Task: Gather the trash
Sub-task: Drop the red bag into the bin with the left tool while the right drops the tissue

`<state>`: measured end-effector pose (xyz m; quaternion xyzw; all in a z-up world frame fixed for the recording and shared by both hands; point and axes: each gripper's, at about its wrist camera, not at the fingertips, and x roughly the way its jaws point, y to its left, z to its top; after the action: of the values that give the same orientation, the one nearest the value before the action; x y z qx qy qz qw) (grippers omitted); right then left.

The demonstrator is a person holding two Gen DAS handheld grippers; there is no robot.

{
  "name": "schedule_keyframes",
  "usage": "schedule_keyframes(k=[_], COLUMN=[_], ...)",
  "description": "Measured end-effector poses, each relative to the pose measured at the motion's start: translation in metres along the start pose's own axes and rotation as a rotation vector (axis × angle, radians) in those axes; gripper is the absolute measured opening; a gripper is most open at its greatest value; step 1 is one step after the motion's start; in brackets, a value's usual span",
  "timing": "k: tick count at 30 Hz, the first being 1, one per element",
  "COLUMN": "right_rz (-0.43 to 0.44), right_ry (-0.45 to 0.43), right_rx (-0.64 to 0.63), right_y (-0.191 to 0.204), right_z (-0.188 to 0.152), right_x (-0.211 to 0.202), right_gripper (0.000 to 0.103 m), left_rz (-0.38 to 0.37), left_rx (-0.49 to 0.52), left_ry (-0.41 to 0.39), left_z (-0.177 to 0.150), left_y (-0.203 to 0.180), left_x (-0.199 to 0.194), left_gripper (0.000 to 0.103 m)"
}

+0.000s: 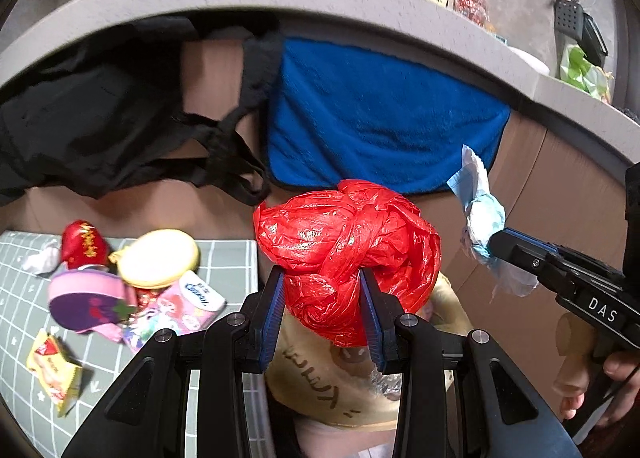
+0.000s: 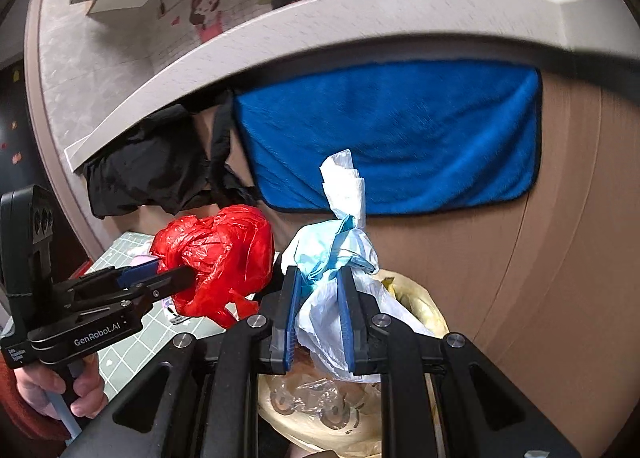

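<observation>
— Both grippers clamped: left gripper [image 1: 322, 278] on the red bag [image 1: 348, 254], right gripper [image 2: 318, 278] on the tissue wad [image 2: 340, 254], above the lined bin [image 2: 420, 306].

— Much left?

— Wrappers [image 1: 132, 282] at nine o'clock on the mat [image 1: 24, 318], I'd guess.

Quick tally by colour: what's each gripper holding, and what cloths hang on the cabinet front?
Red: 1, the knotted red plastic bag held by the left gripper.
Pale blue-white: 1, the crumpled blue-white tissue bundle held by the right gripper.
Blue: 1, the blue fleece towel hanging.
Black: 1, the black fabric garment hanging.
Total: 4
</observation>
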<state>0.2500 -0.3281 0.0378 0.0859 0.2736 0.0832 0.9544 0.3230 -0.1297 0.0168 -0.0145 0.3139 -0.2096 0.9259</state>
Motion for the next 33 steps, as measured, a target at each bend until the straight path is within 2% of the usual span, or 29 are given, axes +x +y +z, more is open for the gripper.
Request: schedule_keyframes(k=[6, 11, 13, 14, 16, 20, 23, 28, 33], right_rz=[0.025, 0.053, 0.074, 0.087, 0.080, 0.045, 0.012, -0.004, -0.024], right_ry=[0.028, 0.057, 0.097, 0.149, 0.230, 0.281, 0.276, 0.199, 0.106], right_rx=[0.067, 0.118, 0.147, 0.171, 0.220, 0.236, 0.220, 0.148, 0.105], right_y=[-0.020, -0.036, -0.043, -0.048, -0.058, -0.064, -0.062, -0.049, -0.034], right_z=[-0.006, -0.014, -0.019, -0.024, -0.036, -0.056, -0.058, -0.048, -0.033], right_x=[0.021, 0.045, 0.062, 0.076, 0.098, 0.117, 0.117, 0.092, 0.056], right_gripper=[0.018, 0.021, 0.023, 0.028, 0.029, 0.030, 0.030, 0.030, 0.030], left_rz=[-0.041, -0.147, -0.163, -0.158, -0.139, -0.131, -0.153, -0.173, -0.109], left_rx=[-0.015, -0.053, -0.070, -0.070, -0.063, -0.041, -0.074, -0.099, -0.150], left_ry=[0.066, 0.142, 0.165, 0.196, 0.235, 0.275, 0.240, 0.154, 0.069], left_z=[-0.001, -0.008, -0.011, -0.015, -0.021, -0.026, -0.022, -0.012, -0.011], left_y=[0.000, 0.003, 0.007, 0.009, 0.012, 0.017, 0.025, 0.037, 0.067], left_x=[0.033, 0.075, 0.090, 0.100, 0.110, 0.111, 0.099, 0.066, 0.022], left_gripper=[0.037, 0.042, 0.048, 0.051, 0.052, 0.053, 0.053, 0.053, 0.053])
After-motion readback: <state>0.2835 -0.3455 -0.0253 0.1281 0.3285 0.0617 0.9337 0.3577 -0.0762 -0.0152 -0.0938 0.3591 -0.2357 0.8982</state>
